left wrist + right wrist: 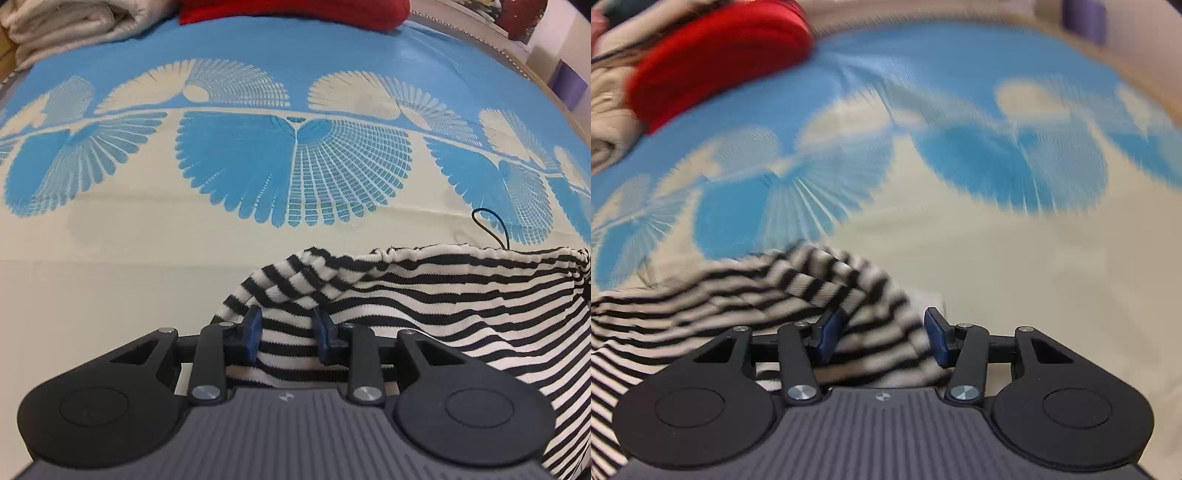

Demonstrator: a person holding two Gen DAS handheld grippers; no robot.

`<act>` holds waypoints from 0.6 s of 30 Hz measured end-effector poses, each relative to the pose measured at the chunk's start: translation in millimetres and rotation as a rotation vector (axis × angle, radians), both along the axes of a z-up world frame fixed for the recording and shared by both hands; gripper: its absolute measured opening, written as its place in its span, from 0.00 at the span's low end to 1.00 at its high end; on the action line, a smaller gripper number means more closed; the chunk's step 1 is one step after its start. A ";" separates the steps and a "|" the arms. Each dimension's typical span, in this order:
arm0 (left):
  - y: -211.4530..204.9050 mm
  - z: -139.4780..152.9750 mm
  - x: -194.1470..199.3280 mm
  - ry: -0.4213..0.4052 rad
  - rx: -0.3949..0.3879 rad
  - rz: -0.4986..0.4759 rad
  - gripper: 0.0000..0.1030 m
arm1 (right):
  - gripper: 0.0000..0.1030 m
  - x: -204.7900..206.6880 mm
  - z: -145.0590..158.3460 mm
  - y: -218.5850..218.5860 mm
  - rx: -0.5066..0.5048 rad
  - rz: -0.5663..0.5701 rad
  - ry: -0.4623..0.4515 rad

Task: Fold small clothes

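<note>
A black-and-white striped garment (443,295) lies bunched on the bed, spreading to the right in the left wrist view. My left gripper (289,332) is shut on a fold of it, and striped cloth fills the narrow gap between the blue pads (253,332). In the blurred right wrist view the same garment (701,295) spreads to the left. My right gripper (882,332) stands open over its crumpled end. Cloth lies between the jaws, but the right pad (936,332) is clear of it.
The bed carries a blue and cream sheet with fan patterns (110,277). A red cushion (295,11) and a folded beige blanket (66,26) sit at the far edge. A thin black cord loop (491,225) lies just beyond the garment.
</note>
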State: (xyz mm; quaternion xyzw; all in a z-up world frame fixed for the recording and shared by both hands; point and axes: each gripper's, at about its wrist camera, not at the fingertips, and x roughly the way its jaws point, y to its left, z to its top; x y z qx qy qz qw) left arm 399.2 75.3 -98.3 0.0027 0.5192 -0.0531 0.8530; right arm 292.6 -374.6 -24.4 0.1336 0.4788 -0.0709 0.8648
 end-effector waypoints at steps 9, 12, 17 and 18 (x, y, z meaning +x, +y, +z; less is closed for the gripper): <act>-49.4 36.1 -82.7 -0.063 -0.051 -0.383 0.36 | 0.51 -49.9 45.8 29.1 -0.005 0.088 -0.097; -71.7 8.7 -99.0 -0.013 0.019 -0.465 0.41 | 0.52 -68.8 51.2 41.2 0.026 0.187 -0.087; -77.2 1.0 -120.8 -0.031 0.096 -0.352 0.47 | 0.51 -91.2 17.3 45.7 -0.130 0.229 0.110; -76.4 9.4 -128.6 -0.053 0.093 -0.342 0.47 | 0.51 -97.1 20.9 41.8 -0.139 0.229 0.104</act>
